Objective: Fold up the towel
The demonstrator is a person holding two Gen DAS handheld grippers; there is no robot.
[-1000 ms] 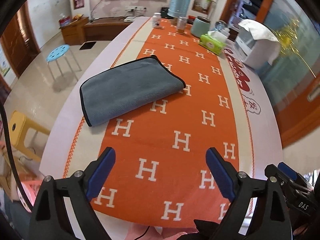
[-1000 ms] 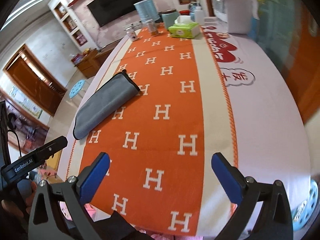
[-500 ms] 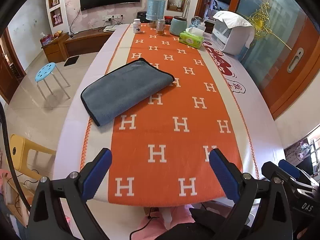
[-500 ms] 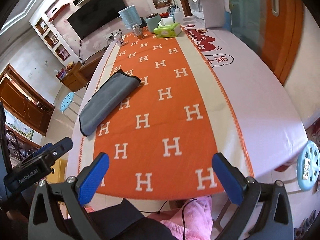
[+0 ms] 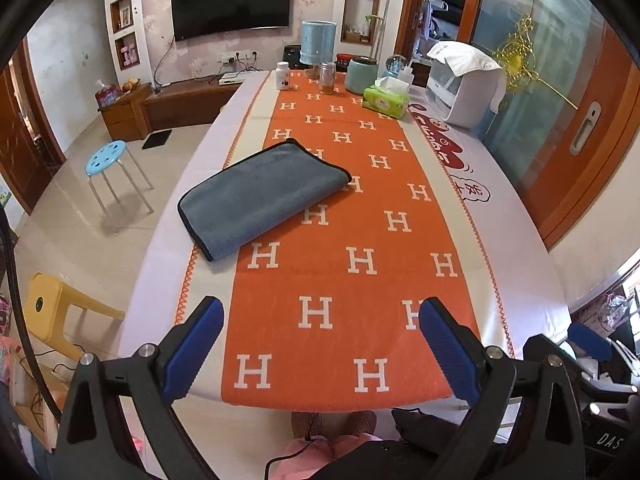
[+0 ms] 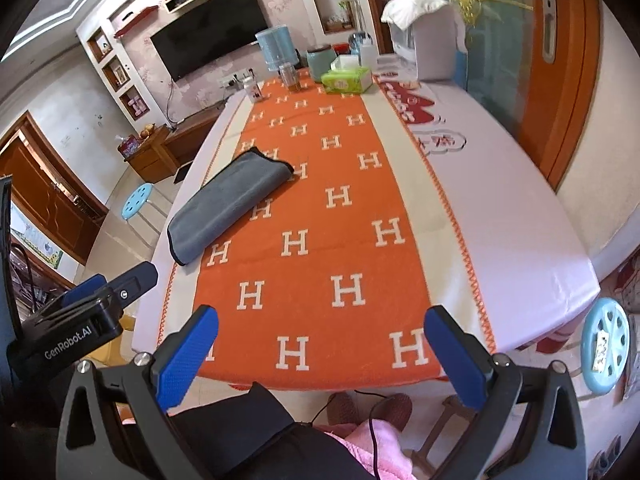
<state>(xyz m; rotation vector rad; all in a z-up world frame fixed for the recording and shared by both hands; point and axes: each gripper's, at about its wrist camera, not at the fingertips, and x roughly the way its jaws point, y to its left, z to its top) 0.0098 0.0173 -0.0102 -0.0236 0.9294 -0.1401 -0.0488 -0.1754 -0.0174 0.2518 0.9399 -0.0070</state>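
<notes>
A grey towel with a dark border lies folded flat on the left side of the orange H-patterned runner; it also shows in the right wrist view. My left gripper is open and empty, held back over the near end of the table, well short of the towel. My right gripper is open and empty too, over the near table edge. The left gripper's body shows at the left of the right wrist view.
At the far end of the table stand a green tissue box, jars, a blue canister and a white appliance. Blue stools and a yellow stool stand beside the table.
Both grippers have pulled back and risen away from the table, so more of the table and room shows. The towel has not moved. Both stay open.
</notes>
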